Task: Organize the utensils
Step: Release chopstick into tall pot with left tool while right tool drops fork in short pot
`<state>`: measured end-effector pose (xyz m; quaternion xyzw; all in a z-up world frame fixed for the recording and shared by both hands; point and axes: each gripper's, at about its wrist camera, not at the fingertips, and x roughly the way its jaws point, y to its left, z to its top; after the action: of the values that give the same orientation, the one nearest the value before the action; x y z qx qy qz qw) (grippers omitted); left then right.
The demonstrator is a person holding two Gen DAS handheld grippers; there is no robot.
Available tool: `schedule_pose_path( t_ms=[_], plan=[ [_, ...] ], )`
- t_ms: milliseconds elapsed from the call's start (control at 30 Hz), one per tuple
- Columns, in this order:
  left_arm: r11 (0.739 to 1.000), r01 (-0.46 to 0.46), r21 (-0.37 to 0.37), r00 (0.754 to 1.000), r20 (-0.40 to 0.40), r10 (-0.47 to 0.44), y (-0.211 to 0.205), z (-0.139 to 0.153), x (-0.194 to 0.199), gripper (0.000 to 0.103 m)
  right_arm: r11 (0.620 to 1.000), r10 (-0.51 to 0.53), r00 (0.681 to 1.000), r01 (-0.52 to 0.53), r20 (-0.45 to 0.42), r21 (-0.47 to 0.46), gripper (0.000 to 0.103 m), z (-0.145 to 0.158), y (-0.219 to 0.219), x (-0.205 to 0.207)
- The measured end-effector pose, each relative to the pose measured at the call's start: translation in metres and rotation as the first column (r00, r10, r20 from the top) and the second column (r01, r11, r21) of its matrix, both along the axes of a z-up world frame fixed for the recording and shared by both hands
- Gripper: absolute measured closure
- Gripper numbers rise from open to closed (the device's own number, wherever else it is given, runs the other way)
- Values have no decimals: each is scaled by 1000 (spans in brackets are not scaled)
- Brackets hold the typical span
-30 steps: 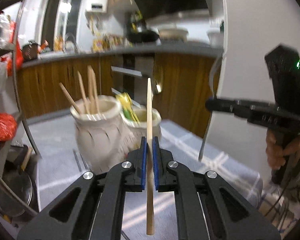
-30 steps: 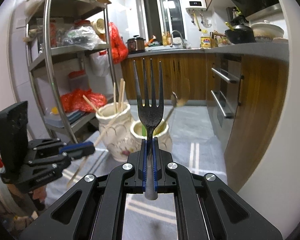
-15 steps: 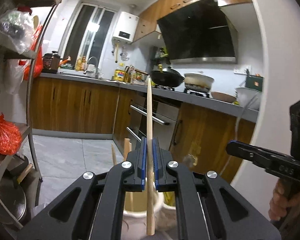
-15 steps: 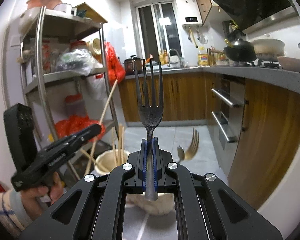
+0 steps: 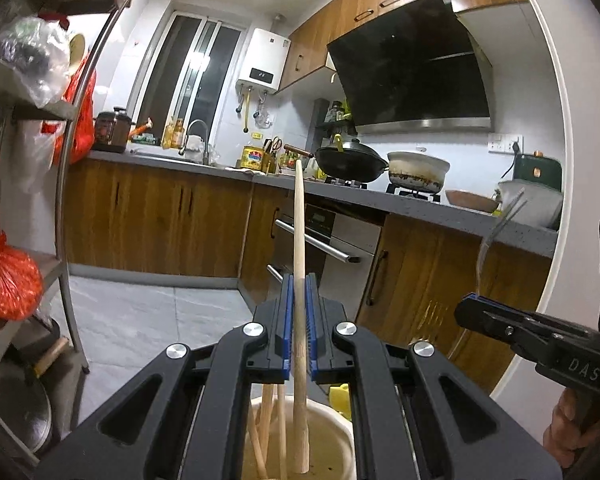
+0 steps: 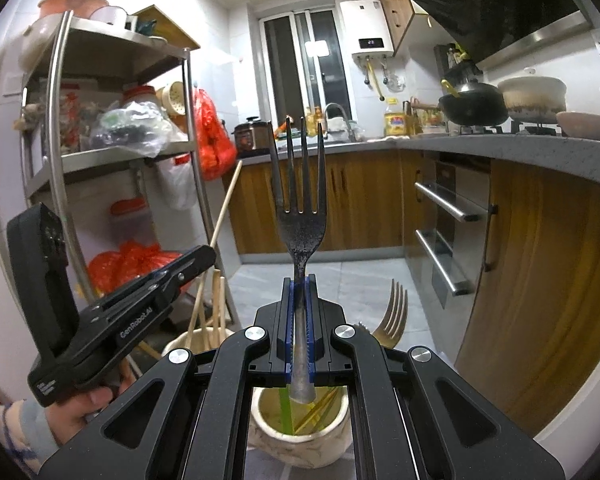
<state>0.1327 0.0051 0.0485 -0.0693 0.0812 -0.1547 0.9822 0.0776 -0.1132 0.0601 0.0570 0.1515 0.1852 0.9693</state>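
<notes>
My left gripper (image 5: 299,280) is shut on a wooden chopstick (image 5: 299,216), held upright, its lower end inside the rim of a cream holder (image 5: 336,424) that has several chopsticks in it. My right gripper (image 6: 299,282) is shut on a dark metal fork (image 6: 302,208), tines up, handle end just above a second cream holder (image 6: 296,440) with green and yellow utensils. A gold fork (image 6: 392,312) stands in that holder. The left gripper also shows in the right wrist view (image 6: 208,254), the right one in the left wrist view (image 5: 466,310).
A metal shelf rack (image 6: 60,152) with bags stands at the left. Wooden cabinets and an oven (image 6: 444,216) line the right, with a wok (image 5: 350,160) and pot on the counter. Grey tiled floor (image 5: 148,312) lies beyond the holders.
Both grippers have moved in over the holders and lowered. The chopstick's end now sits inside the chopstick holder, and the fork's handle hangs over the second holder.
</notes>
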Motion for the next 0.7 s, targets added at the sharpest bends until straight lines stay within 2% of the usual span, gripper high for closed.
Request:
schedule_pose_path(
  t_ms=[300, 700],
  plan=[
    [993, 20, 112, 999, 39, -24, -12, -5, -18, 97, 999, 29, 997, -31, -66, -32, 97, -24, 12, 9],
    [986, 28, 165, 1000, 9, -30, 1, -7, -33, 97, 996, 62, 985, -71, -164, -52, 97, -45, 16, 13]
  ],
)
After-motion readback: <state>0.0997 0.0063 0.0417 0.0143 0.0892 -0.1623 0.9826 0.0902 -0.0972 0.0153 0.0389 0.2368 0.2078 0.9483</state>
